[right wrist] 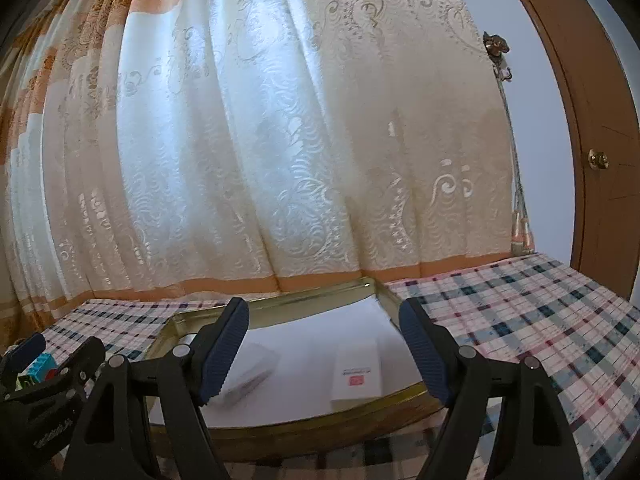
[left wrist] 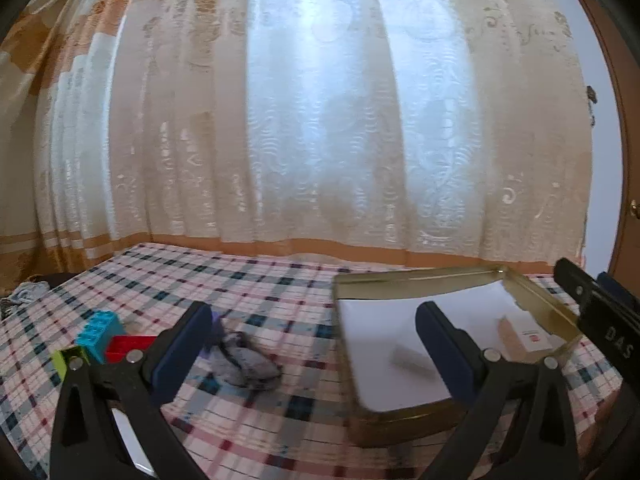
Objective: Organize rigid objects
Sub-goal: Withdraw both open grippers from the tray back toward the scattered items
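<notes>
In the left wrist view my left gripper (left wrist: 316, 344) stands open above the checked cloth, its jaws wide apart. A grey mottled lump (left wrist: 248, 360) lies just inside its left finger. Left of that finger sit a blue brick (left wrist: 98, 330), a red brick (left wrist: 128, 346) and a green brick (left wrist: 70, 360). A gold tin tray (left wrist: 400, 276), lined in white, holds a small white block (left wrist: 412, 360) and a white card with a red mark (left wrist: 528, 336). My right gripper (right wrist: 322, 350) hangs open over the same tray (right wrist: 280, 300), with the block (right wrist: 252, 372) and the card (right wrist: 356, 372) below it.
A plaid cloth (right wrist: 540, 320) covers the table. A cream and orange curtain (right wrist: 280, 140) hangs right behind the table's far edge. A brown door (right wrist: 600, 160) with a brass knob stands at the right. Crumpled fabric (left wrist: 28, 294) lies at the table's far left.
</notes>
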Demonstrator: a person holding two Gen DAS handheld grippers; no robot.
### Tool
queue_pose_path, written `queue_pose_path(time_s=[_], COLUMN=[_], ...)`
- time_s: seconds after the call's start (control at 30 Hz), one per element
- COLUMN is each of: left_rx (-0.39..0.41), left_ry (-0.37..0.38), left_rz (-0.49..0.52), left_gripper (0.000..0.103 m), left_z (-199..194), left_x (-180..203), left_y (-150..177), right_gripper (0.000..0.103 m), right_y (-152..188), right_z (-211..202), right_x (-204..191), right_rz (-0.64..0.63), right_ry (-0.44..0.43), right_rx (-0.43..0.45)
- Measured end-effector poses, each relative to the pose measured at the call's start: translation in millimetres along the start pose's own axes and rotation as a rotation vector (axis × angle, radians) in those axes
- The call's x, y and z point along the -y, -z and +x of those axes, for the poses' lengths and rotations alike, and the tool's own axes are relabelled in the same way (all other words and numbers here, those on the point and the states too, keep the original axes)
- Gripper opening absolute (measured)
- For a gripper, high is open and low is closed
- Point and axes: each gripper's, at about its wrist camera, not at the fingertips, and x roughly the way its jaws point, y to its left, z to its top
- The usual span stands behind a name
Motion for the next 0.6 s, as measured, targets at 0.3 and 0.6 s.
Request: queue_pose_path(time_s=[0.3,0.6], left_rx=[0.007,0.008], left_ry=[-0.045,-0.107], left_rz=[-0.001,-0.049], left_gripper=[0.103,0.103], left_z=[-4,-14], left_x=[-20,-63], left_y=[1,4], right_gripper=[0.08,0.08], right_y=[6,12], right_z=[-7,-10], right_x=[-32,-65], right_rz=[-0.045,-0.078], right_ry=[-0.032,-0.098], right_rx=[0.001,-0.01])
